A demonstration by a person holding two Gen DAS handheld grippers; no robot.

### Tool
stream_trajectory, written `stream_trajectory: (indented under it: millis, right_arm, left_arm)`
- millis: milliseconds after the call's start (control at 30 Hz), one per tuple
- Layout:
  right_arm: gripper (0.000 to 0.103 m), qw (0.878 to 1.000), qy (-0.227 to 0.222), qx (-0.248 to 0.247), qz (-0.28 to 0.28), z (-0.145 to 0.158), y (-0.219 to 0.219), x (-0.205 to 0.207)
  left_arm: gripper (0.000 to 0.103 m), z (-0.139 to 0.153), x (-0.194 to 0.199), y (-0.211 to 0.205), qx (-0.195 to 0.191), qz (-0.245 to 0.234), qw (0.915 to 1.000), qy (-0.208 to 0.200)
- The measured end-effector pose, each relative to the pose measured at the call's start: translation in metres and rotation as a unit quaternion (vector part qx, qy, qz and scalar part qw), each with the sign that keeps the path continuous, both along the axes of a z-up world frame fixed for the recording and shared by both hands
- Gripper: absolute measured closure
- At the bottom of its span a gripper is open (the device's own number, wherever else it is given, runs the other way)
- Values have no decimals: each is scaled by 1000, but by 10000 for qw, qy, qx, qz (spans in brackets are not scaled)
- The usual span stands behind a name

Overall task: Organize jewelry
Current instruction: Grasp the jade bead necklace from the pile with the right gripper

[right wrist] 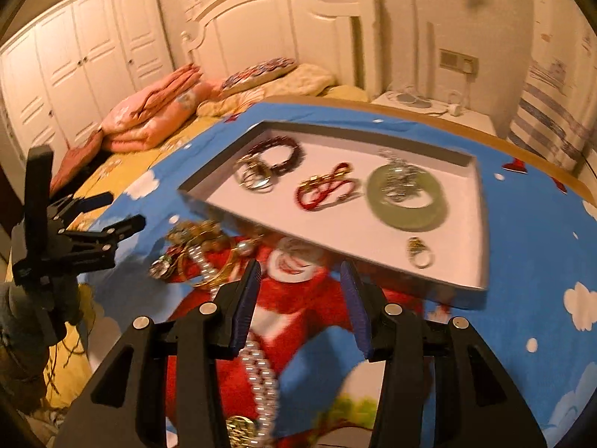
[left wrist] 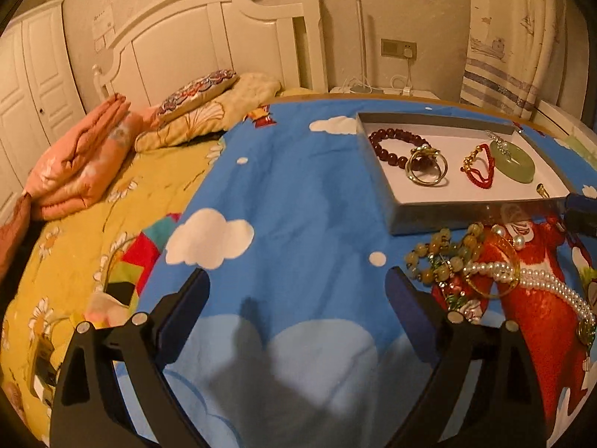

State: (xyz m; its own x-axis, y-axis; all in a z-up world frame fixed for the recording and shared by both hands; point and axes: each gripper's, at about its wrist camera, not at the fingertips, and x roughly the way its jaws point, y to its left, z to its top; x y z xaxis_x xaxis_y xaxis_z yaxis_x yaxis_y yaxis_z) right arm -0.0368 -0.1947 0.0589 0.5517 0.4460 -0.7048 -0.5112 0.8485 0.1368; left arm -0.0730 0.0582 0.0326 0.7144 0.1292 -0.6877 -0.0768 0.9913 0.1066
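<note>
A shallow grey box [left wrist: 395, 186] [right wrist: 481, 224] lies on the blue cartoon cloth. It holds a dark red bead bracelet [left wrist: 388, 145] [right wrist: 287, 149], gold rings [left wrist: 427, 170] [right wrist: 257, 177], a red cord bracelet [left wrist: 481, 168] [right wrist: 324, 190], a green jade disc [left wrist: 516, 164] [right wrist: 408, 201] and a small ring [right wrist: 419, 254]. In front of the box lies a loose heap: a pearl necklace [left wrist: 530, 276] [right wrist: 257, 369], a gold bangle [left wrist: 496, 291] [right wrist: 209, 257] and yellow-green beads [left wrist: 444, 257]. My left gripper [left wrist: 296, 283] [right wrist: 119, 212] is open and empty, left of the heap. My right gripper [right wrist: 300, 280] is open and empty above the pearls.
The cloth covers a round table [right wrist: 541, 156] beside a bed with folded pink blankets [left wrist: 82, 160] and pillows [left wrist: 201, 93]. A white headboard [left wrist: 209, 37], a wardrobe [right wrist: 74, 63], a nightstand with cables [right wrist: 429, 106] and a curtain [left wrist: 511, 37] stand behind.
</note>
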Motion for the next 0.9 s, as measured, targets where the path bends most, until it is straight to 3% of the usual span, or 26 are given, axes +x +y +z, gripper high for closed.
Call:
stream_trajectory:
  millis: [333,533,700,900]
  right_arm:
    - [59,9970,318,-131,696,-4,62,-5]
    - [59,9890,131,-739,1278,-8,103,-5]
    - [59,9704,-319,-1353,1976,-8,129,1]
    - [59,9393,-484,-1783,2890,-13,145,4]
  left_arm:
    - [9,-5,6,-4,-97,-163,9998,74]
    - [9,-8,9,3,-462,-242,9985,187]
    - [9,-16,18,11,-836,-298,9944,566]
    - [4,-19,21,10,-849,-364,9935,665]
